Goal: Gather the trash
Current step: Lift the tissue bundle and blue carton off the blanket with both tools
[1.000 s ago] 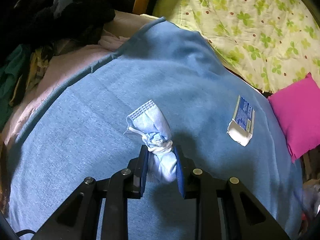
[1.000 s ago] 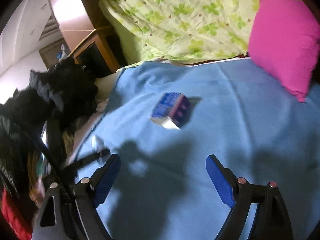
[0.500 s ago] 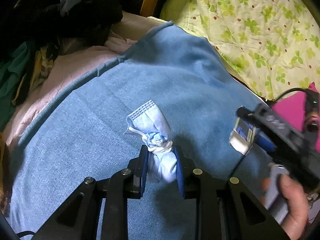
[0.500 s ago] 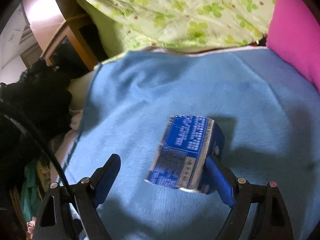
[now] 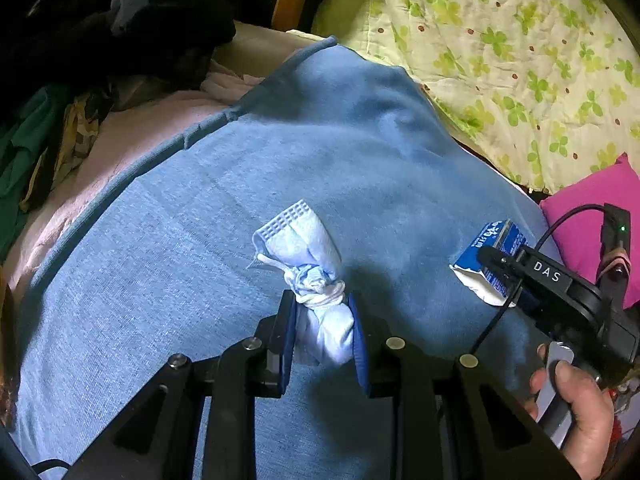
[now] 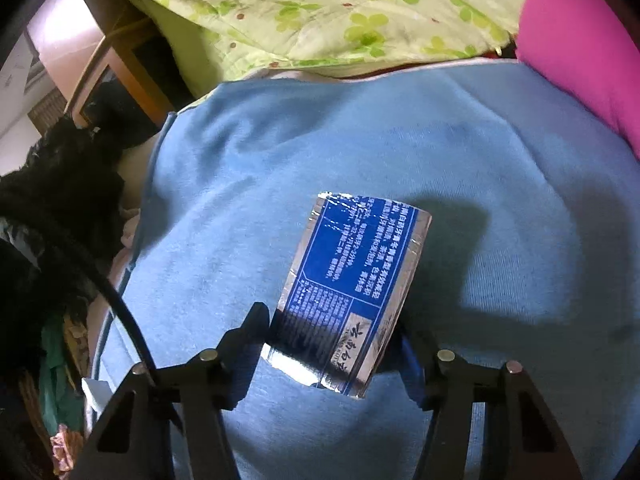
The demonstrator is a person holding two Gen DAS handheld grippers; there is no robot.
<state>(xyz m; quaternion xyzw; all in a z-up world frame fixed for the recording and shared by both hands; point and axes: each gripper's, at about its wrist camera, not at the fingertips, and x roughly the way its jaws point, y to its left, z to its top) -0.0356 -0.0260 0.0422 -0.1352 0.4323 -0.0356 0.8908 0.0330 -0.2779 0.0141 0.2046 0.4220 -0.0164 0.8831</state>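
Observation:
My left gripper (image 5: 322, 330) is shut on a crumpled blue face mask (image 5: 310, 276), knotted with its white strap, just above the blue blanket (image 5: 240, 184). My right gripper (image 6: 334, 336) is closed on the lower end of a blue and silver foil packet (image 6: 352, 280) with white print, which sticks up between the fingers. In the left wrist view the same packet (image 5: 486, 264) shows at the right with the right gripper (image 5: 496, 270) on it and a hand behind.
A green-flowered quilt (image 6: 340, 12) lies at the back and a pink pillow (image 6: 580, 64) at the right. Dark clothes (image 5: 120, 28) are piled at the left beyond the blanket's edge, by a wooden frame (image 6: 120, 52).
My right gripper has moved in over the foil packet and shut on it; the packet now stands tilted between the fingers. The left gripper still holds the mask in the same place.

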